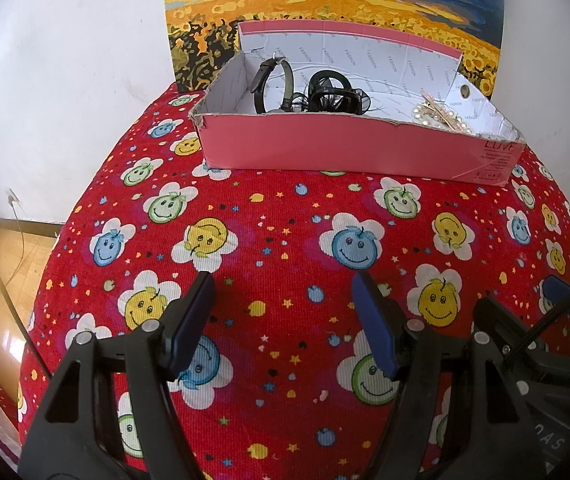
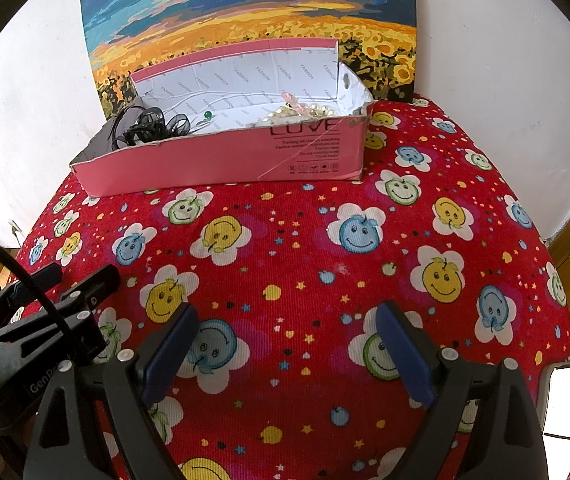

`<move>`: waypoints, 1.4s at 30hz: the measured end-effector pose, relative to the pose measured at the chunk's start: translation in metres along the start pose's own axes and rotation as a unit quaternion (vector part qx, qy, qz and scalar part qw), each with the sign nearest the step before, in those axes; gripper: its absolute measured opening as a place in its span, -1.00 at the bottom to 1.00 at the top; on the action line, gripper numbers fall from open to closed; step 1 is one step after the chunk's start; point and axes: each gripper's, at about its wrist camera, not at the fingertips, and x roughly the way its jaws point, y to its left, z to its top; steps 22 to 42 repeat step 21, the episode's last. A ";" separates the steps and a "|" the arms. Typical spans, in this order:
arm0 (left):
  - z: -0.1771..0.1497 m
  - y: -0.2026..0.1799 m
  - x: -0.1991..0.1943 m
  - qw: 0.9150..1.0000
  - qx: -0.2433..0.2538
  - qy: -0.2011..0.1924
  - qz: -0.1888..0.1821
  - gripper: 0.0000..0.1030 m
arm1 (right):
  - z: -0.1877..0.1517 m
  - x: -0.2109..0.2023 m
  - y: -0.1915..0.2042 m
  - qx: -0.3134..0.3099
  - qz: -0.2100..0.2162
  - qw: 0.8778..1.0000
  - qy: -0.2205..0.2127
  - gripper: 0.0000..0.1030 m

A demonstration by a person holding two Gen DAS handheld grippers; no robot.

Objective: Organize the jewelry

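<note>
1. Pink cardboard box (image 1: 349, 148), open-topped, white-lined, front edge torn.
2. Black watch straps and hair pieces (image 1: 309, 90) heaped at left end inside.
3. Pearl pieces (image 1: 441, 118) at right end inside.

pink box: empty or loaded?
Loaded. The pink box holds black bands at its left end and pearl pieces at its right.

I take this for a home, likely a bedroom or living room. A red cloth (image 2: 285, 240) printed with smiley-face flowers covers the surface, a sunflower-field painting (image 2: 245, 12) leans against a plain white wall (image 1: 65, 80), and I see wooden flooring (image 1: 13, 264) at the left edge.
</note>
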 end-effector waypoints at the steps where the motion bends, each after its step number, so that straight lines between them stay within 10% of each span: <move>1: 0.000 0.000 0.000 1.000 0.000 0.000 0.000 0.24 | 0.000 0.000 0.000 0.000 0.000 1.000 0.000 0.79; 42: 0.001 -0.002 0.001 1.000 -0.001 0.007 0.001 0.25 | 0.000 0.001 -0.001 -0.001 -0.001 1.000 0.001 0.79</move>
